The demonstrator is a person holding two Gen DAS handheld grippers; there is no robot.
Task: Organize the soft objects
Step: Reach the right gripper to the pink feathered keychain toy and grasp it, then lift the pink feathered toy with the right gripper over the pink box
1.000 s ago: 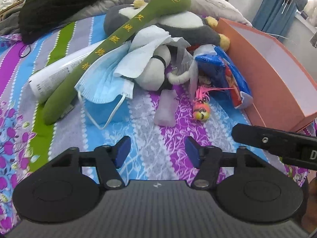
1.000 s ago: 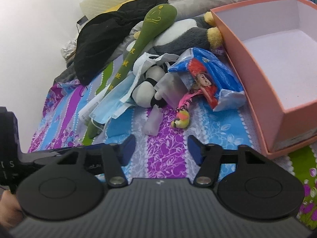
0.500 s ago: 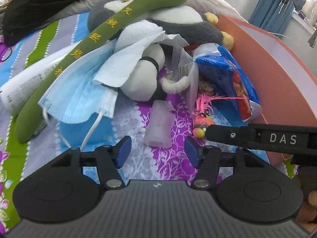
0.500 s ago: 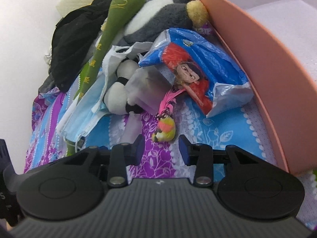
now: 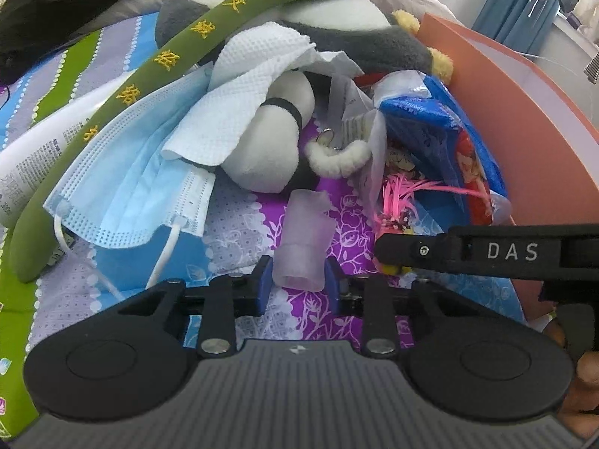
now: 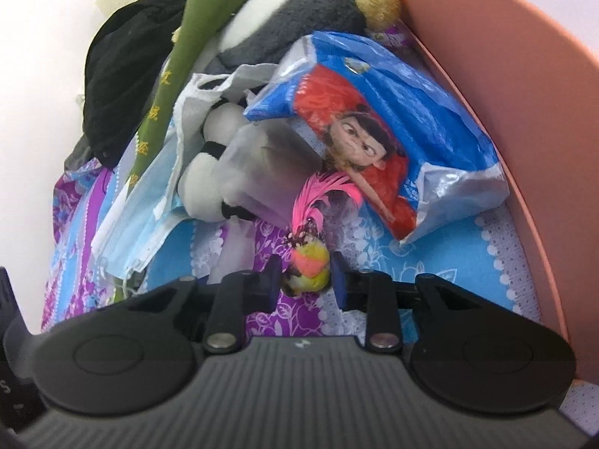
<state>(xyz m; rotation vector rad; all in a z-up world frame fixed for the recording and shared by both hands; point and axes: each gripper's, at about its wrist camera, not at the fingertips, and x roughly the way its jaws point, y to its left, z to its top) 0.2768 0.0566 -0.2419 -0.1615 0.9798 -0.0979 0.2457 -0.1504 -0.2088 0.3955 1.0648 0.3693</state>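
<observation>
A heap of soft things lies on a patterned bedspread. At the heap's near edge lies a translucent pale pink sleeve (image 5: 303, 239). My left gripper (image 5: 297, 280) is closing, and its pads touch the sleeve's two sides. Beside it lies a small yellow-orange toy with pink feathers (image 6: 309, 262) (image 5: 397, 202). My right gripper (image 6: 307, 275) is closing with this toy between its jaws, a sliver of gap at the right pad. Behind are a panda plush (image 5: 269, 149), a blue face mask (image 5: 127, 172), a white tissue (image 5: 239, 112), a long green plush (image 5: 209, 33) and a grey penguin plush (image 5: 355, 26).
An orange box (image 5: 524, 119) (image 6: 486, 93) stands open along the right. A blue printed packet (image 6: 374, 104) leans against its wall. A white tube (image 5: 33, 157) lies at the left and a black garment (image 5: 56, 0) at the back. The right gripper's arm (image 5: 486, 250) crosses the left view.
Both grippers have come forward and down to the pile. The left jaws narrowed onto the pink sleeve, and the right jaws narrowed around the feathered toy.
</observation>
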